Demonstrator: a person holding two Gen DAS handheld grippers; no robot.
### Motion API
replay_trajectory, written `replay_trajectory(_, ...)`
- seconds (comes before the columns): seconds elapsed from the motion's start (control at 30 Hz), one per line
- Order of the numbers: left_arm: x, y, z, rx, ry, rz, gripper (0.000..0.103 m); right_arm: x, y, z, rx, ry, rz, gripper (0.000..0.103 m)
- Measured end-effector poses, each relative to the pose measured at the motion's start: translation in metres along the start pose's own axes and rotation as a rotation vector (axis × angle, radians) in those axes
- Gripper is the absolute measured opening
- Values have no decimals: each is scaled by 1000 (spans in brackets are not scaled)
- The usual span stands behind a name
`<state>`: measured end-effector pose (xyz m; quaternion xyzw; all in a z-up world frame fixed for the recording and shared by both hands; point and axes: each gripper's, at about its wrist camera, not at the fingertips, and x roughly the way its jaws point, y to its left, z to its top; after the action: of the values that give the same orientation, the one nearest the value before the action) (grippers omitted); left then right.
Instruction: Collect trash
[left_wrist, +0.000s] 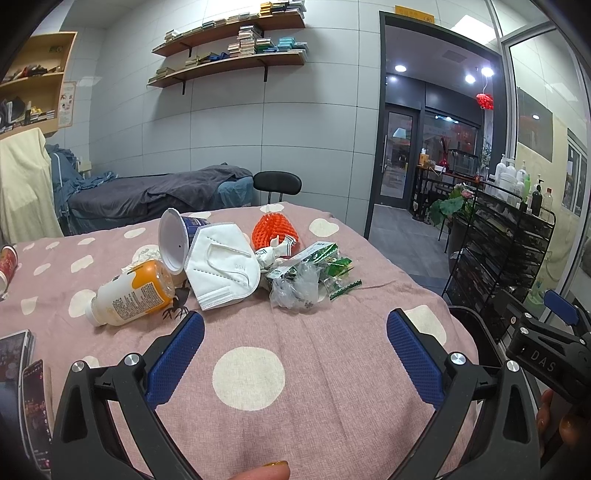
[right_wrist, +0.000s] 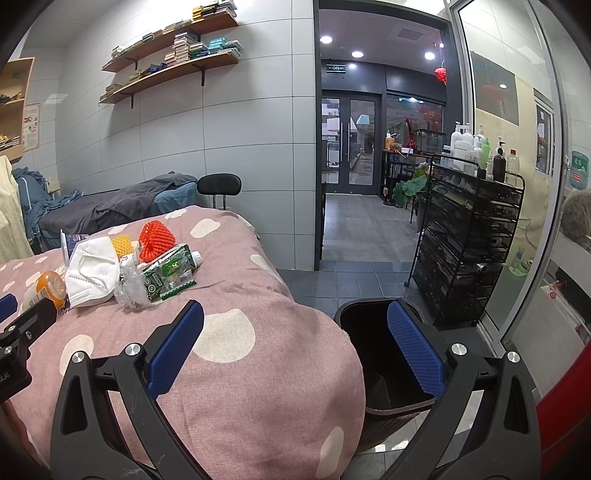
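Nothing looks collected yet: the whole pile of trash sits together toward the far edge of the bed (left_wrist: 258, 332), and the dark bin (right_wrist: 373, 354) on the floor beside the bed's right edge appears empty as far as its visible inside shows. In the pile are a white N95 mask (left_wrist: 221, 266), a tipped orange-and-white bottle (left_wrist: 129, 295), a paper cup (left_wrist: 175, 236) lying on its side, an orange foam fruit net (left_wrist: 275, 229), a green carton (right_wrist: 170, 269), and crumpled clear plastic (left_wrist: 295, 288), all touching or overlapping. The left tongs (left_wrist: 295, 354) hover over the near part of the bed, spread wide and gripping nothing; the right tongs (right_wrist: 295, 354) are likewise released and empty, straddling the bed's right edge and the bin. So every piece is judged still to be picked up. The bed wears a pink cover with cream spots. Around it: grey tiled walls, wooden shelves (left_wrist: 229, 55) of stacked boxes, a black wire rack (right_wrist: 469, 243) with bottles, and an open doorway.
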<state>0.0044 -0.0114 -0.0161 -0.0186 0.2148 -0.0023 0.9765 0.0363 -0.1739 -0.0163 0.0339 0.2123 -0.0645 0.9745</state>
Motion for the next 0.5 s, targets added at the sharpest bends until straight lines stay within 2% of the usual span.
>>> replay_trajectory(0.5,2,2,-5,-5,26,-11,97,6,2,-3,-15,17,6,98)
